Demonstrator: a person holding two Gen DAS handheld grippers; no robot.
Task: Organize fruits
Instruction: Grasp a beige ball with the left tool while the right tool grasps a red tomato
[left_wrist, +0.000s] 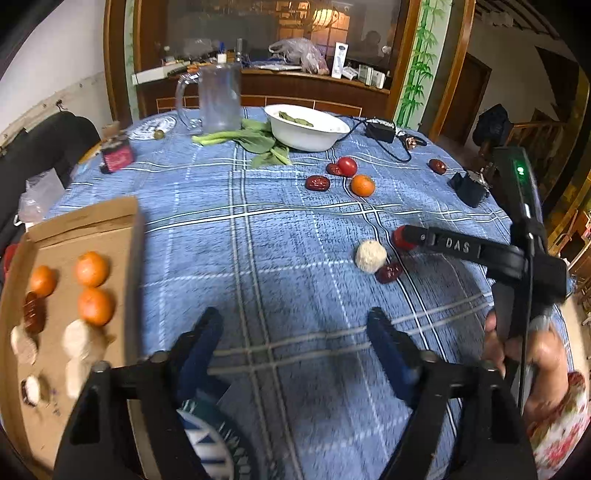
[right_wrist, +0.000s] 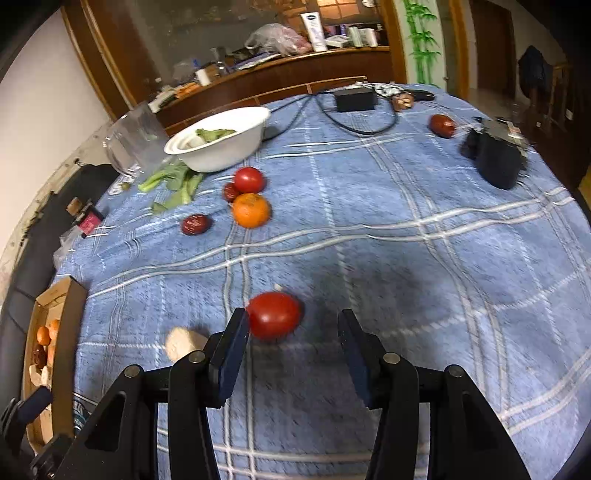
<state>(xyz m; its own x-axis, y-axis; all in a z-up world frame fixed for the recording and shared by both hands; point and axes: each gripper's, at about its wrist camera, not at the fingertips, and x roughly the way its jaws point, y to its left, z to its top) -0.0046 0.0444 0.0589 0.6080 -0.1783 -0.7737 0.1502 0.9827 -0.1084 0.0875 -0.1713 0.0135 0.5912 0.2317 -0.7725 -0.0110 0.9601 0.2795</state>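
Note:
A cardboard box (left_wrist: 122, 229) at the left holds oranges (left_wrist: 91, 268), a red date (left_wrist: 34, 312) and pale round pieces (left_wrist: 79, 338). My left gripper (left_wrist: 294, 320) hangs open over bare cloth beside it, with nothing between its fingers. My right gripper (right_wrist: 293, 318) is open around a red tomato (right_wrist: 274, 314), which lies against the left finger and apart from the right one. A pale ball (right_wrist: 181, 342) and a date (left_wrist: 389, 272) lie just beside them. Further back are an orange (right_wrist: 251, 209), a second tomato (right_wrist: 249, 180) and more dates (right_wrist: 195, 224).
A white bowl (left_wrist: 306, 129) with greens, loose leafy stalks (left_wrist: 255, 142) and a clear jug (left_wrist: 218, 98) stand at the back. A black adapter with cable (right_wrist: 354, 99), a black box (right_wrist: 498, 162) and a lone date (right_wrist: 442, 125) sit at the right. A patterned dish (left_wrist: 210, 435) lies under my left gripper.

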